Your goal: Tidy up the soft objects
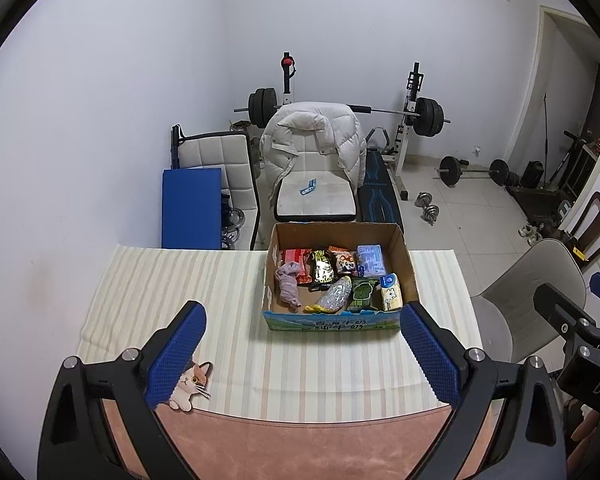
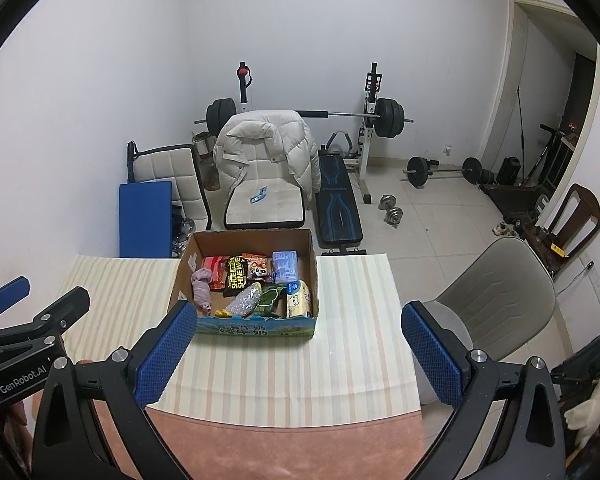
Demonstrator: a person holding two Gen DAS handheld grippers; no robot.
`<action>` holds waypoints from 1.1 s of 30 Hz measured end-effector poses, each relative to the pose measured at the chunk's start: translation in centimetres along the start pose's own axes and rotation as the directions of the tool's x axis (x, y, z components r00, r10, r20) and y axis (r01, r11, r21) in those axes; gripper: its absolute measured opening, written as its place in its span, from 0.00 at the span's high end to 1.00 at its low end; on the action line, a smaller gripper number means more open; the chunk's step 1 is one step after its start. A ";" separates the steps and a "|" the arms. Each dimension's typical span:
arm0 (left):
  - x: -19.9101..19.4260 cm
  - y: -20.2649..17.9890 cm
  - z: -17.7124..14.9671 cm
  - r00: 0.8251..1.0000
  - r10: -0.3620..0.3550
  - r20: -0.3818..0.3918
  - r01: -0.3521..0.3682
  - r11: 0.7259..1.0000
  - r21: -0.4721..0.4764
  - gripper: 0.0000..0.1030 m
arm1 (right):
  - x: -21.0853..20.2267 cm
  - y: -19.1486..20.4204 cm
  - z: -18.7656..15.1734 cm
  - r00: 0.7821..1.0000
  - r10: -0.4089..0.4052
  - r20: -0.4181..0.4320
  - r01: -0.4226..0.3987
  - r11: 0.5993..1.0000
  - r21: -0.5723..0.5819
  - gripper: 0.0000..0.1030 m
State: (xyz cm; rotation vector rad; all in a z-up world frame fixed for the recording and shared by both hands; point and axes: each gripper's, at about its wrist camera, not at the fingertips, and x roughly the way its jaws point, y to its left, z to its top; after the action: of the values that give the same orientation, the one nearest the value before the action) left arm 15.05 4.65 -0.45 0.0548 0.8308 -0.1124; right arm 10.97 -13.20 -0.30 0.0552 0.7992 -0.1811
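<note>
Both hand-held grippers gape wide, holding nothing. The cardboard box (image 1: pixel 336 280) of soft packets sits on the striped surface (image 1: pixel 180 300) at twelve o'clock from the left hand-held gripper (image 1: pixel 302 344), eleven o'clock from the right hand-held gripper (image 2: pixel 296 344); neither looks clearly nearer.

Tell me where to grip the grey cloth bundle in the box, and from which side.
Take the grey cloth bundle around its narrower middle, coming straight down from above. It lies lengthwise beside the cardboard box's left wall, so a side approach looks blocked. Set the claw fingers across its width, probably best with the left claw.
</note>
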 end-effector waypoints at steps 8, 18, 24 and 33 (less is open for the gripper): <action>0.0 0.2 0.3 1.000 0.001 0.000 -0.001 1.000 -0.001 0.03 | 0.1 -0.1 0.1 1.000 0.000 0.005 0.000 1.000 0.005 0.00; 0.1 0.4 0.4 1.000 0.000 -0.003 0.000 1.000 -0.002 0.03 | 0.3 -0.3 0.2 1.000 -0.005 0.003 0.005 1.000 0.007 0.00; 0.0 0.3 0.4 1.000 0.000 -0.005 0.000 1.000 0.001 0.03 | 0.2 -0.4 0.3 1.000 -0.009 0.004 0.009 1.000 0.008 0.00; 0.0 0.2 0.4 1.000 0.001 -0.006 -0.001 1.000 -0.001 0.03 | -0.1 -0.6 0.2 1.000 -0.010 0.004 0.010 1.000 0.013 0.00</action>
State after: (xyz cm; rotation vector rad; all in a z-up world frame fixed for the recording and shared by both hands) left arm 15.41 4.85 -0.20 0.0548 0.8364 -0.1108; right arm 10.91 -13.76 -0.07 0.0628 0.7949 -0.1957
